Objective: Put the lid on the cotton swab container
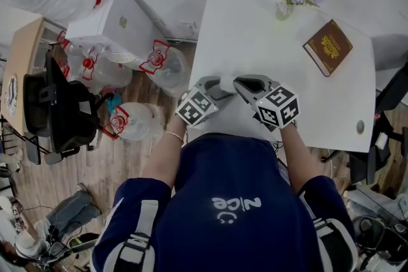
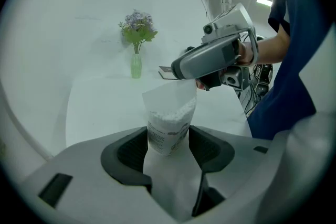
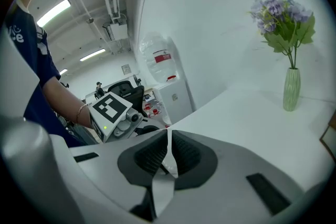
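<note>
The left hand-held gripper [image 2: 168, 153] clamps the cotton swab container [image 2: 167, 122] between its jaws, the right hand-held gripper [image 3: 169, 157] pinches the thin lid [image 3: 167, 145] edge-on, so a skewed push could buckle the lid or twist the container loose

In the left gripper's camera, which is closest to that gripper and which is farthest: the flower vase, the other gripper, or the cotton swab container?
1. Cotton swab container: right between the jaws, bottom centre.
2. Right gripper: just above the container's top, towards the right.
3. Flower vase: far back, on the left.
</note>
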The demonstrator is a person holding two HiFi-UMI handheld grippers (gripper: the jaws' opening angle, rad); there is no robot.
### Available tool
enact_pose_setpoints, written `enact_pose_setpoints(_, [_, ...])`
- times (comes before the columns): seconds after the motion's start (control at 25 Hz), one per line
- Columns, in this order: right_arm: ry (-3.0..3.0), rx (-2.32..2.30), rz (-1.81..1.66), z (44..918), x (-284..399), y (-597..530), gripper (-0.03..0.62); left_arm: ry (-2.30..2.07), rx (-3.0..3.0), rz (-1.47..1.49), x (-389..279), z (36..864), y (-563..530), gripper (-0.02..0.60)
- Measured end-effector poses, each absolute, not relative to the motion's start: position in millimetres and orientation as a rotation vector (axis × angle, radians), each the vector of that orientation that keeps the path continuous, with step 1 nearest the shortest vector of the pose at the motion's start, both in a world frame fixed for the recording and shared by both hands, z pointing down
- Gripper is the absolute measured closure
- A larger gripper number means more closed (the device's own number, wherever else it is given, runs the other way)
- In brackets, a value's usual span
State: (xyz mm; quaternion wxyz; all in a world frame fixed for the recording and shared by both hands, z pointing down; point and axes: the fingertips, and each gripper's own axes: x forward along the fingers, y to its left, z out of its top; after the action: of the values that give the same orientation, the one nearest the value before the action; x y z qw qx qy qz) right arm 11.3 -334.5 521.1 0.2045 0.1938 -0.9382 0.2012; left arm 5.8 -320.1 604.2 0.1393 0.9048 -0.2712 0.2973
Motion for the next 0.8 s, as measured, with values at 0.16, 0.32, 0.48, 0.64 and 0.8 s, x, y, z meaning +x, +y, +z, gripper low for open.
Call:
enact_pose_setpoints(0.16, [-2.594, 0.595, 0.505, 525, 6, -324, 0.537, -0.778, 2.613, 0.859, 5, 604, -319, 0.318])
enact_pose_setpoints(0.32, [-2.579, 0.671, 0.484, 528, 5, -319, 0.537, -0.781, 2.612, 0.861, 4, 604, -317, 0.318])
enact_pose_setpoints(0.48, [-2.547, 0.730, 0.409, 530, 5, -317, 0.537, -0.782, 2.616, 0.860, 5, 604, -317, 0.318])
enact_pose_setpoints(0.64, [-2.506, 0.755, 0.281, 530, 2, -315, 0.537, -0.780, 2.613, 0.864, 4, 604, -317, 0.318])
enact_pose_setpoints(0.8, [-2.478, 0.798, 0.239, 531, 3, -312, 0.537, -0.776, 2.611, 0.861, 6, 605, -316, 0.318])
